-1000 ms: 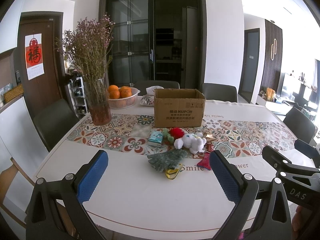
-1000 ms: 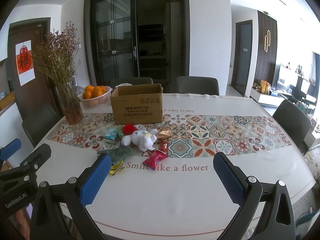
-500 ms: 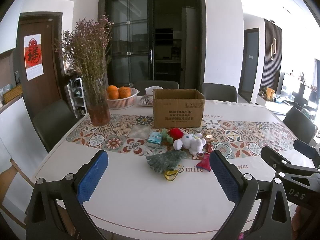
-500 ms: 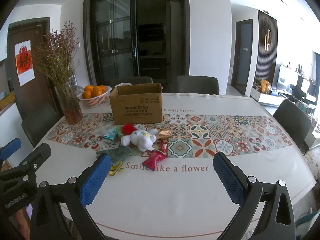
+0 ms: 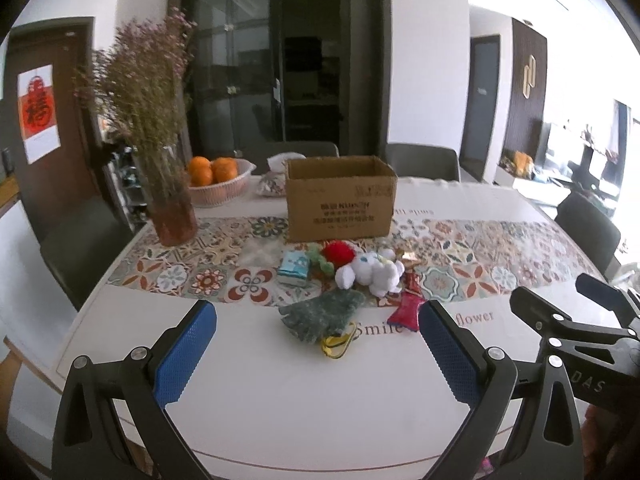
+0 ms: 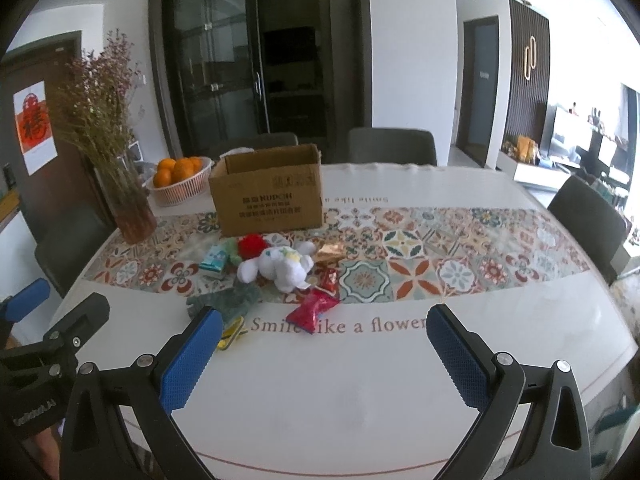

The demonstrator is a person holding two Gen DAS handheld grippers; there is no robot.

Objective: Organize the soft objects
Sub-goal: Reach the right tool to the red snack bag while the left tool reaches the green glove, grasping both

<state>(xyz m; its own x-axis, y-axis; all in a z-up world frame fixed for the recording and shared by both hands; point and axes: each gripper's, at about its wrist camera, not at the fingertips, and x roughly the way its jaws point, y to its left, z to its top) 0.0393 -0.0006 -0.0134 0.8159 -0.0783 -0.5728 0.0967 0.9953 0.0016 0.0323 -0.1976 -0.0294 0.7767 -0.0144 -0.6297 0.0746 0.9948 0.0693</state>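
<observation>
Both tongs, left tongs and right tongs, hang spread apart and empty over the near surface. The cardboard box sits open-topped just behind the pile, probably the drop spot. White plush dog lies mid-pile, long axis running left-right; green glove nearest, fingers pointing left.

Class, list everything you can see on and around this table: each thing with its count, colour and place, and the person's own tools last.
cardboard box: 1, brown, open, mid-table
white plush toy: 1, in front of box
red pompom: 1, left of plush
green glove: 1, near edge of pile
tissue pack: 1, blue, left of pile
red snack packet: 1, on the lettering
yellow clip: 1, by glove
oranges: several, in white basket
vase: 1, dried flowers, far left
chairs: grey, around table
left gripper: blue pads, open
right gripper: blue pads, open
</observation>
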